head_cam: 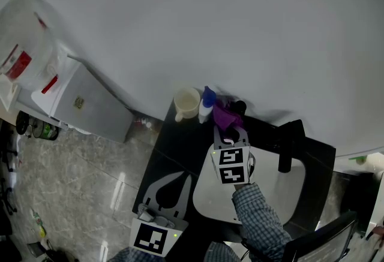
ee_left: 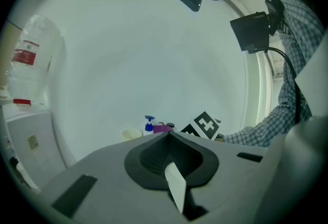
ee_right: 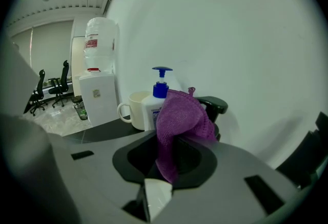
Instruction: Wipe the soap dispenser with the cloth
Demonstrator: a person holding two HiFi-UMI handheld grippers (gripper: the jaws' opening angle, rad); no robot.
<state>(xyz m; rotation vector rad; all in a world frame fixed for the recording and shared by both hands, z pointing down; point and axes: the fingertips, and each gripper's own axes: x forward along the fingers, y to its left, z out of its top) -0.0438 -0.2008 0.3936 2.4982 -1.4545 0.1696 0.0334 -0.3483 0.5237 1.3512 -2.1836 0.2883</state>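
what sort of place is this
Likely an office pantry corner: a water cooler, office chairs behind it, and a white sink with a black tap.

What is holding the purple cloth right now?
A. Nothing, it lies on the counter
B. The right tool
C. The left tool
B: the purple cloth stands up from between the right gripper's closed jaws, next to the soap dispenser, while the left gripper is shut with nothing in it.

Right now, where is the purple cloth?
In the right gripper view, the purple cloth is clamped in the right claw, by the soap dispenser and cream mug.
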